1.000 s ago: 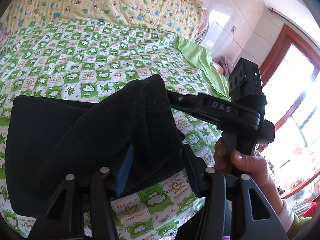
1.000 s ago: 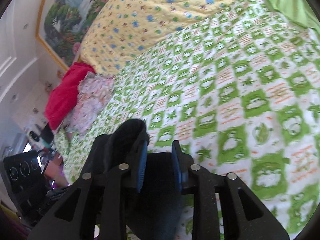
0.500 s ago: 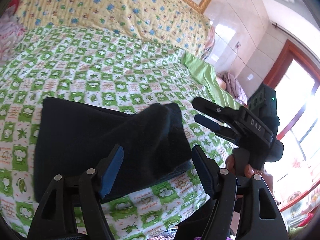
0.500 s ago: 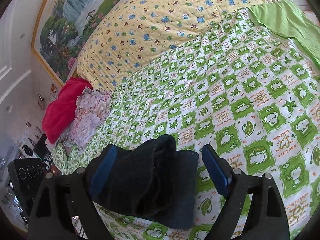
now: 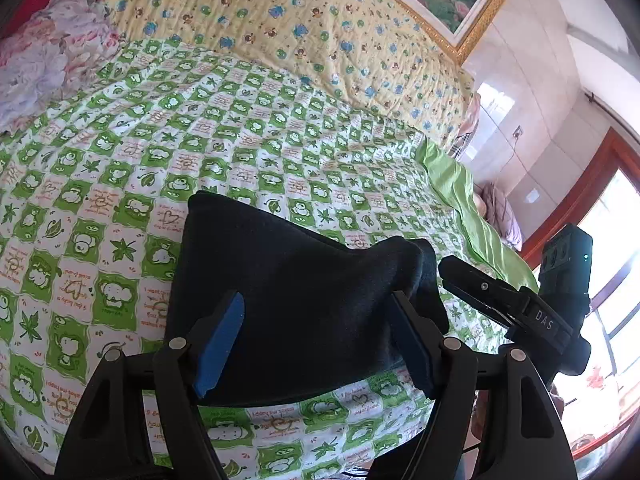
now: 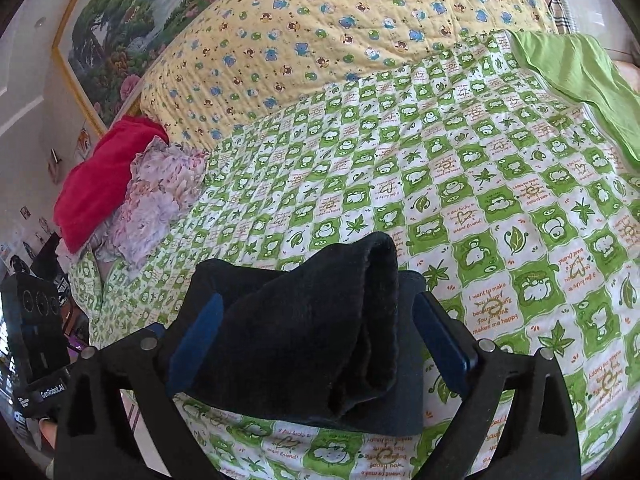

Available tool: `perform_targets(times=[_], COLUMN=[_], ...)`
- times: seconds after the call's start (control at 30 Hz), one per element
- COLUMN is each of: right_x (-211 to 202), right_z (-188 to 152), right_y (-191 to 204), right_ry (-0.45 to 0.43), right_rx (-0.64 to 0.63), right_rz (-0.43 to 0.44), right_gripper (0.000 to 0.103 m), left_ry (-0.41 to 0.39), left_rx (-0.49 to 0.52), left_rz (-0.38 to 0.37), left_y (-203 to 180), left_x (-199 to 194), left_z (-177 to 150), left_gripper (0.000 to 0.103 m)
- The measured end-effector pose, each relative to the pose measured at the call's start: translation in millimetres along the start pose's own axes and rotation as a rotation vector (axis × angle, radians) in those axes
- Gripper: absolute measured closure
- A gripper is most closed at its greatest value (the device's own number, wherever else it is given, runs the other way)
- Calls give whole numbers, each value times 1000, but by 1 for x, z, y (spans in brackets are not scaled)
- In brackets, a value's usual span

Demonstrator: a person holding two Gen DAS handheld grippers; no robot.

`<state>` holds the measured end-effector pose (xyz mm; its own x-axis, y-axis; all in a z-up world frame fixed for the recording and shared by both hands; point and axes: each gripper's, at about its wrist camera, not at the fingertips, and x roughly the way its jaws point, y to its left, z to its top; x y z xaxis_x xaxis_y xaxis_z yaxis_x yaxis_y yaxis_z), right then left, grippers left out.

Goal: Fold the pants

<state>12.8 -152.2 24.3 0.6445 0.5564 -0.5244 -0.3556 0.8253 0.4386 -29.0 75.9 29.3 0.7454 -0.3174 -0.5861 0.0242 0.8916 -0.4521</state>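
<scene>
The black pants lie folded into a compact bundle on the green-checked bedspread near the bed's front edge. They also show in the right wrist view, with a raised fold on top. My left gripper is open, its blue pads wide apart above the bundle, holding nothing. My right gripper is open too, pads either side of the bundle, not gripping it. The right gripper also shows in the left wrist view, at the bundle's right end.
A yellow quilt lies at the bed's head. Red and floral clothes are piled at the left side. A light green sheet lies at the right edge. A window stands to the right.
Both grippers were shut on the pants one second ago; they have opened, let the fabric drop onto the bundle, and drawn back.
</scene>
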Motion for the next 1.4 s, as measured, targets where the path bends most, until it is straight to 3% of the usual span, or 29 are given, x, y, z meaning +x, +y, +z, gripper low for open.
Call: perform_targets(times=[0.4,0.83,1.2,1.4], right_x=[3,13,21,29], right_z=[-3,-14,-23,-29], right_y=[7,-6,-14,-25], right_ry=[15,36,44,71], right_rx=[13,70,101,155], right_rz=[-52,-100,-95,-37], right_gripper=[6,6,6,10], left_ry=[-3,52,107,123], left_rx=[-65,-174,-188,-175], left_rz=[52,84,74,61], left_y=[25,58,62,61], left_x=[-2,12,29,42], left_z=[-1,-4,-5,0], left_gripper=[25,23,23,23])
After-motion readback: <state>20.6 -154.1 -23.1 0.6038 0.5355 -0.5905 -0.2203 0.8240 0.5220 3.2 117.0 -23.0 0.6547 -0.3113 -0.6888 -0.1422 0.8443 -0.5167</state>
